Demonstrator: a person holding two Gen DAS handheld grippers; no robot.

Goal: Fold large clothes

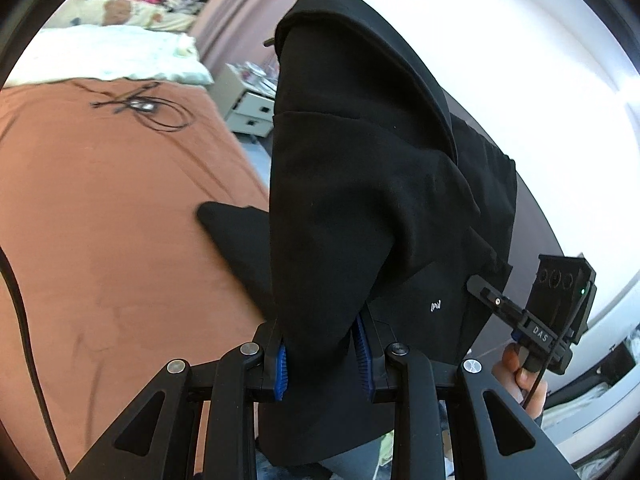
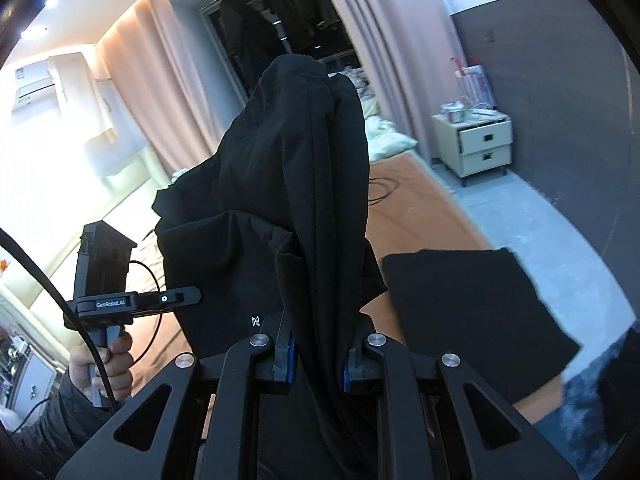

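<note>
Left tongs (image 1: 320,364): pressed together on a bunch of the black garment (image 1: 360,184), blue pads (image 1: 282,372) biting cloth on both sides. Right tongs (image 2: 318,364): likewise pinching a gathered edge of the same garment (image 2: 288,200).

I hold it up off the bed (image 1: 112,208) by two points, most likely so it hangs straight and can be laid flat for folding. From the left wrist view one tail (image 1: 232,224) reaches down to the bed's brown sheet; contact not certain.

A second black piece (image 2: 472,316), flat and squared, lies on the bed near its edge, to the right of the hanging cloth; probably already folded.

Cable (image 1: 140,108) lies on the bed toward the pillows. Nightstand (image 2: 476,144) stands beyond the bed's far corner.

Hidden: the garment's type, its lower hem, and much of the bed behind it. Small white mark (image 1: 436,306) unreadable.
</note>
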